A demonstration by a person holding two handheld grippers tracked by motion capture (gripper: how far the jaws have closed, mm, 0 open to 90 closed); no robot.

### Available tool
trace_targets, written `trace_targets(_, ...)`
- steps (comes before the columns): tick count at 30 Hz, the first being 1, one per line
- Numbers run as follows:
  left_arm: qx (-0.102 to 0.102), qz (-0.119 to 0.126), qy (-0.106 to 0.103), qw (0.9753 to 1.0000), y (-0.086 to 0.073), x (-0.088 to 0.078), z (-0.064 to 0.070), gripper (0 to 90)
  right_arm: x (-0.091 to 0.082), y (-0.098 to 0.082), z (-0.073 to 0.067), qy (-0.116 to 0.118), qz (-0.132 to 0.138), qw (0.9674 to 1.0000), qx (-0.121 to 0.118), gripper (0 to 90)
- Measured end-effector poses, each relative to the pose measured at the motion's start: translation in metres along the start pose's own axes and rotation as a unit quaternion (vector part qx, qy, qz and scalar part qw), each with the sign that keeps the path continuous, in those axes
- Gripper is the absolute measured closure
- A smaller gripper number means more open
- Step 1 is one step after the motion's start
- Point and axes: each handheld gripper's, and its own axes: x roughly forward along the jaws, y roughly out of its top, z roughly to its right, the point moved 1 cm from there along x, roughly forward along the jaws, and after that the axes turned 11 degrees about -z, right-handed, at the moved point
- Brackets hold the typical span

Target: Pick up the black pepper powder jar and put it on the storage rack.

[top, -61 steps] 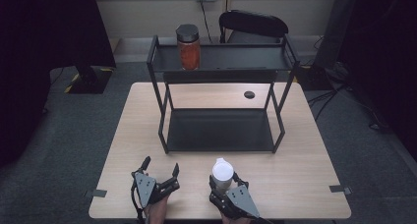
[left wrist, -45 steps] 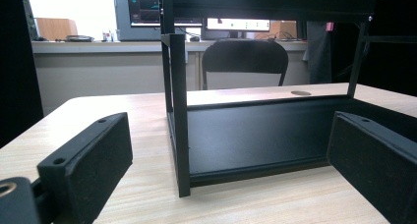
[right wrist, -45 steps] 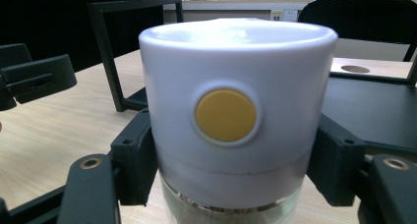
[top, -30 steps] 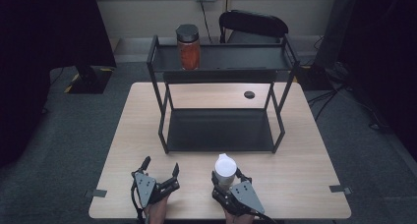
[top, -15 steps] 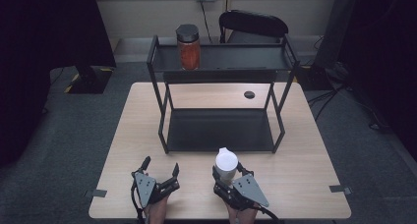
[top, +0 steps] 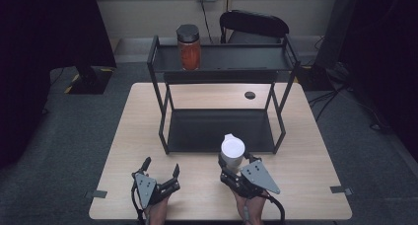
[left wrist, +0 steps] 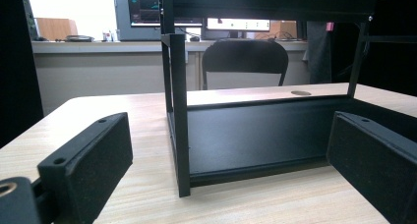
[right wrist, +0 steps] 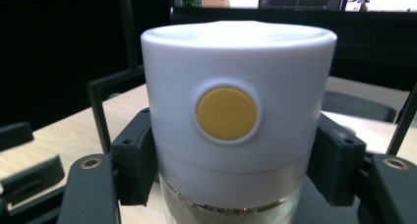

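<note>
Since the earlier frames the right claw (top: 235, 162) has carried the white-capped jar (top: 232, 151) up and forward, from the near edge of the tabletop (top: 315, 170) toward the front of the black shelf rack (top: 162, 111); the left claw (top: 160, 171) has kept its place.

The right claw pinches the jar just below its white cap, one pad on each side. In the right gripper view the cap, with a yellow round button (right wrist: 226, 113) on its side, blocks most of what lies ahead, and the bottom edge cuts the jar off, so its base and whether it clears the tabletop cannot be made out there. A glass body with pale contents shows beneath the cap. From above, the cap overlaps the front lip of the rack's lower shelf (top: 219, 129).

The left claw is spread, with nothing between its pads, and sits low near the tabletop's near edge. Its view looks along the wood at the rack's near left post (left wrist: 180, 126), which hides part of the lower shelf behind it.

The lower shelf lies bare between the posts. On the top shelf a red-filled jar (top: 189, 47) stands toward the left end, leaving the rest of that shelf (top: 246, 57) free. A dark round hole (top: 250, 94) sits in the tabletop behind the rack. A black chair (top: 254, 25) stands beyond the far edge.
</note>
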Motion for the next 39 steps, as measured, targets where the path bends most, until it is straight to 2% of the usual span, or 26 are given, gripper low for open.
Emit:
trace_targets(4, 0.0, -0.001, 0.001, 1.0, 0.0, 0.0, 0.0, 3.0, 0.0, 0.011, 0.004, 0.002, 0.019, 0.9998, -0.006, 30.2)
trace_targets(16, 0.0, 0.0, 0.0, 1.0, 0.0, 0.0, 0.0, 3.0, 0.009, 0.054, 0.021, 0.021, 0.03, 0.9988, -0.033, 30.2)
trace_targets(33, 0.0, 0.0, 0.001, 1.0, 0.0, 0.0, 0.0, 3.0, 0.021, 0.103, 0.048, 0.034, 0.048, 0.998, -0.023, 30.2)
trace_targets(39, 0.0, 0.0, 0.0, 1.0, 0.0, 0.0, 0.0, 2.9, 0.029, 0.121, 0.052, 0.037, 0.049, 0.9975, -0.035, 30.2)
